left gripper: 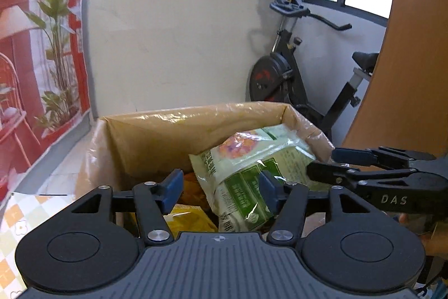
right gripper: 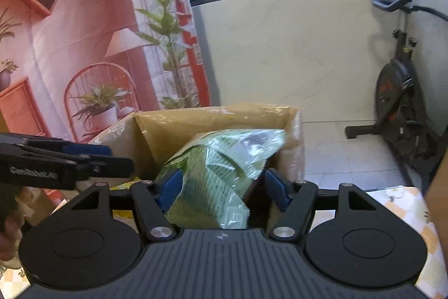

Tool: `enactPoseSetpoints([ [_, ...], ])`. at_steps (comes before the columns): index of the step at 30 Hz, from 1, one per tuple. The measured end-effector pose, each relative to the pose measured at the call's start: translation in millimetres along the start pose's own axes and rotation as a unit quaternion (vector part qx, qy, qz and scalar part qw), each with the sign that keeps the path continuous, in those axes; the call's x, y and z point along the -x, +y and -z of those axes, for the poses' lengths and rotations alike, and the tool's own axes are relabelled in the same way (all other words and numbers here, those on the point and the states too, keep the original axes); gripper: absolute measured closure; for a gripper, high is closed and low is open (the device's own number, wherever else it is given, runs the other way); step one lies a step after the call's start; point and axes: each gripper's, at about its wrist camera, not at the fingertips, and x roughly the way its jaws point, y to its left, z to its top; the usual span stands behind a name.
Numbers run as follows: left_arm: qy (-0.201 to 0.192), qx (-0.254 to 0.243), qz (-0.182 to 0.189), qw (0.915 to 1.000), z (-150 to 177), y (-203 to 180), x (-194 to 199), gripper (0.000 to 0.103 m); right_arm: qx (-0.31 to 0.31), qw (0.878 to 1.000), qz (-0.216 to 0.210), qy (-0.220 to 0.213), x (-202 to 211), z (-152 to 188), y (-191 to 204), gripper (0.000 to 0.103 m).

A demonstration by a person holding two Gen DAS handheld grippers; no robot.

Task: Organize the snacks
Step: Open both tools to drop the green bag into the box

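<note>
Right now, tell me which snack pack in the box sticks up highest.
The pale green pack with the orange picture, leaning at the cardboard box's right; the yellow pack lies low beside it.

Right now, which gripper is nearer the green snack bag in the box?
Right. The green snack bag sits between the right gripper's open fingers. The left gripper is beside it, over the cardboard box, the bag off to its right finger.
</note>
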Motion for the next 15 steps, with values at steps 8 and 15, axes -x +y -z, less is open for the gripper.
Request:
enactPoseSetpoints([
  [8, -0.028, -0.004, -0.029, 0.9992, 8.7, -0.4, 39.2, 0.041, -0.018, 0.999, 0.008, -0.037, 44.2, 7.8, 0.2, 0.034],
  [15, -0.045, 0.013, -0.057, 0.9973, 33.3, 16.6, 81.5, 0.041, 0.016, 0.997, 0.015, -0.078, 80.1, 37.8, 24.9, 0.034],
])
